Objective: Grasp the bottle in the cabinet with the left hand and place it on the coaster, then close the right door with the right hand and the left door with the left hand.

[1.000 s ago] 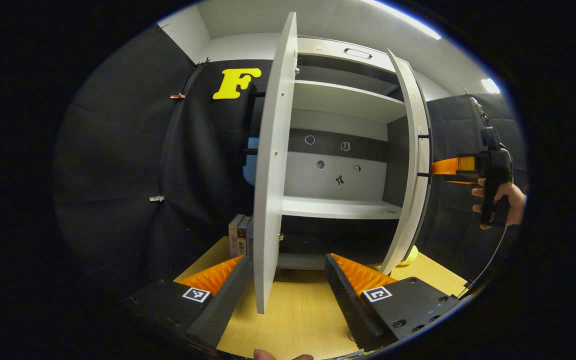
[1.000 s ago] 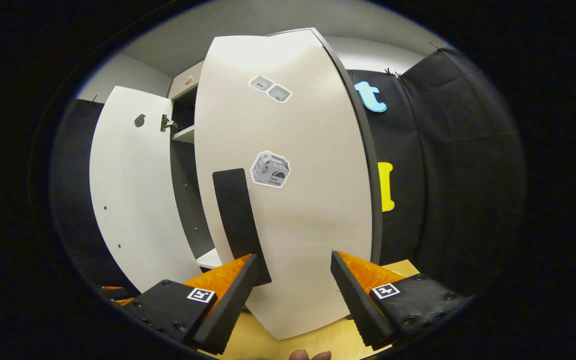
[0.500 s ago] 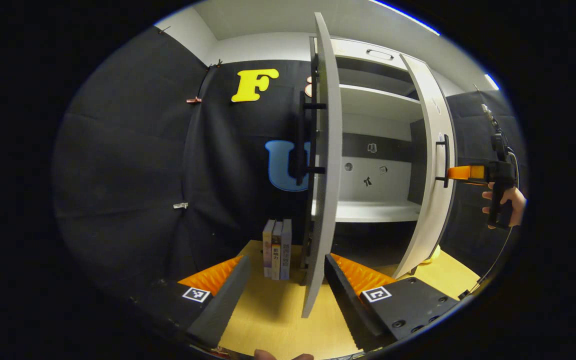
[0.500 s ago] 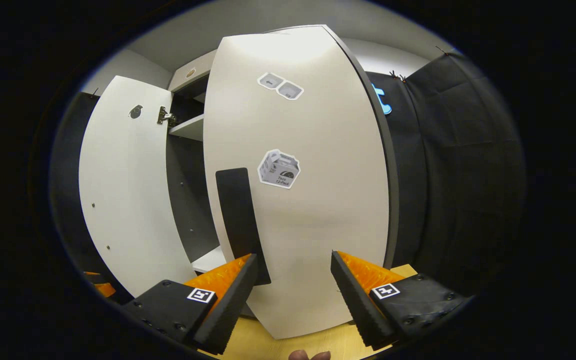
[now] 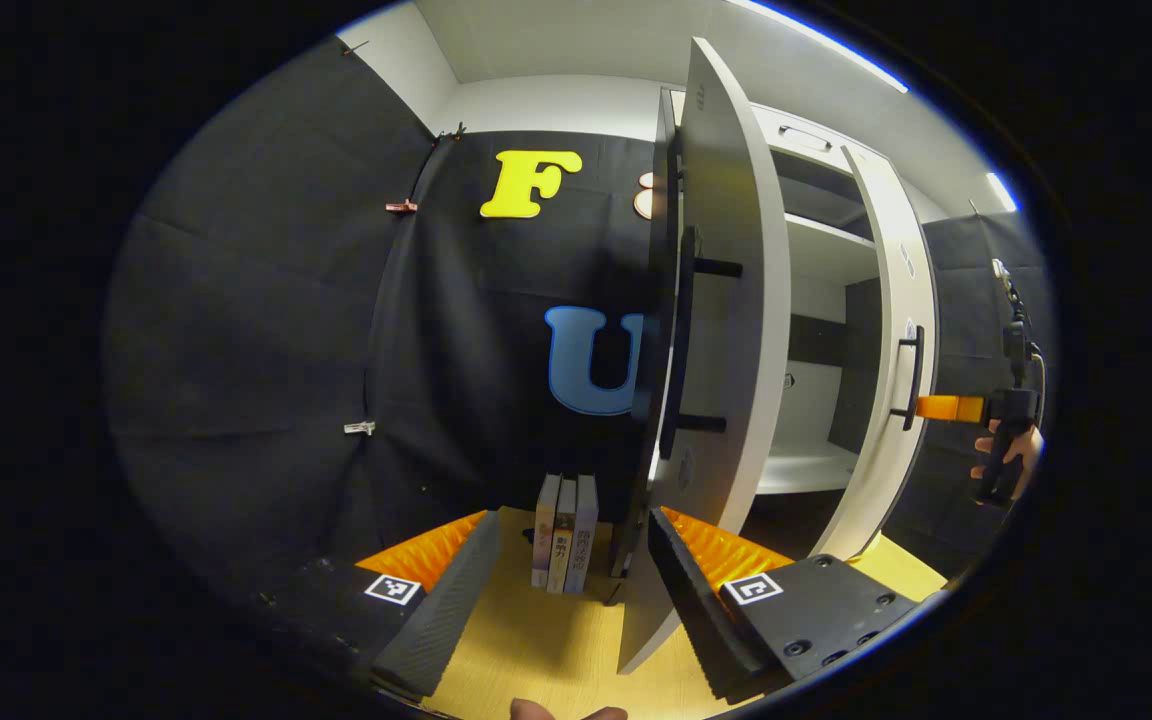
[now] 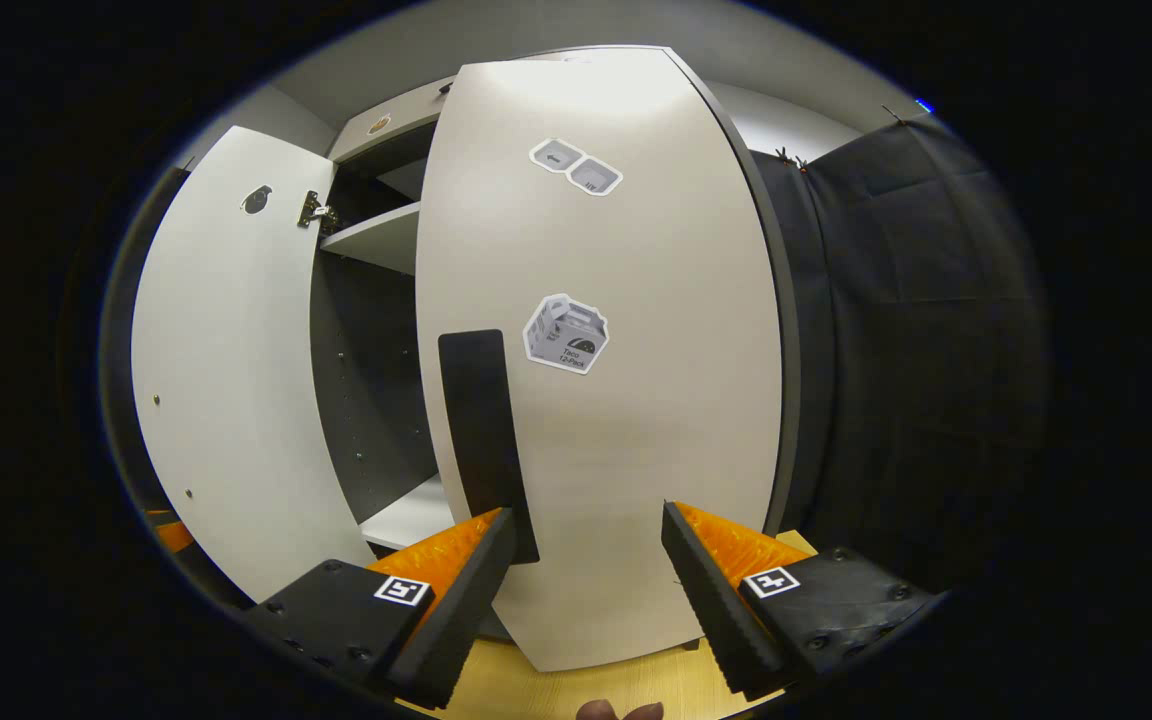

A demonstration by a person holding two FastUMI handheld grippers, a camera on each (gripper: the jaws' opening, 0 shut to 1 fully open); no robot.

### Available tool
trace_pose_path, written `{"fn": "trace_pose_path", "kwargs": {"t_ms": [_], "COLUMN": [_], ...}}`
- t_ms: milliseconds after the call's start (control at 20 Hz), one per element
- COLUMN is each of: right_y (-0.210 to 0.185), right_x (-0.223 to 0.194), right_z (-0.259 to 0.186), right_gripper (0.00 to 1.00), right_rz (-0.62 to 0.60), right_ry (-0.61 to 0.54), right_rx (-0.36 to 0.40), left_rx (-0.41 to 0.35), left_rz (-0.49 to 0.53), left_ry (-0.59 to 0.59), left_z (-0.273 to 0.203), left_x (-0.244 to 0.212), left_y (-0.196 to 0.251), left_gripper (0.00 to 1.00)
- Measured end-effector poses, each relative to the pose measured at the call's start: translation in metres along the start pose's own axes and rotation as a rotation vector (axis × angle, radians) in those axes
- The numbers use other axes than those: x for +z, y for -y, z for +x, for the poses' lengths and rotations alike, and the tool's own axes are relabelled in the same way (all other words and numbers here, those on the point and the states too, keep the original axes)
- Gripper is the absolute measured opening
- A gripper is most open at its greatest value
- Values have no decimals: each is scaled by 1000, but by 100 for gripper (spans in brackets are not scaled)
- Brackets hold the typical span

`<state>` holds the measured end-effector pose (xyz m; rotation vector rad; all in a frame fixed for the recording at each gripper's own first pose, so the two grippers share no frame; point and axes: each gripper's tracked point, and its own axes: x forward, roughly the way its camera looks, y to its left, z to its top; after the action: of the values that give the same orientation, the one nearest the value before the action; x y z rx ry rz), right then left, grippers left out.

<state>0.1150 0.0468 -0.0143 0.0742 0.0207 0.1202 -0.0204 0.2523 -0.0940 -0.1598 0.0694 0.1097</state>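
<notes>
One cabinet (image 5: 816, 300) with two doors: left (image 5: 726, 330), right (image 5: 891, 340). Three books (image 5: 564, 532) stand on one table (image 5: 546, 650). Two grippers: left (image 5: 566, 590), right (image 6: 586, 590).

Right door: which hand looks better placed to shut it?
Right. The right hand-held gripper sits against the right door, jaws open. The left hand-held gripper is by the left door.

Three books (image 5: 564, 533) stand upright, spines outward and side by side, on the wooden worktop (image 5: 546, 640), just beyond the gap between the left jaws. In the right gripper view, a carton-shaped sticker (image 6: 566, 334) sits above the jaws, and a pair of small stickers (image 6: 576, 167) lies higher still. A metal clip (image 5: 360, 428) hangs on the cloth up and left of the left jaws.
</notes>
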Motion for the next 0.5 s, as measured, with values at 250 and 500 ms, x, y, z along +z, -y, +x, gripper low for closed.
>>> {"fn": "trace_pose_path", "kwargs": {"t_ms": [250,500], "right_y": [10,32], "right_x": [7,17], "right_z": [-30,-61], "right_gripper": [98,98], "right_rz": [-17,29], "right_ry": [15,35], "right_rx": [-12,-44], "left_rx": [-60,-57], "left_rz": [12,-18], "left_ry": [-8,-11], "left_z": [7,8], "left_x": [-2,-5], "left_y": [17,24], "left_gripper": [94,94]}}
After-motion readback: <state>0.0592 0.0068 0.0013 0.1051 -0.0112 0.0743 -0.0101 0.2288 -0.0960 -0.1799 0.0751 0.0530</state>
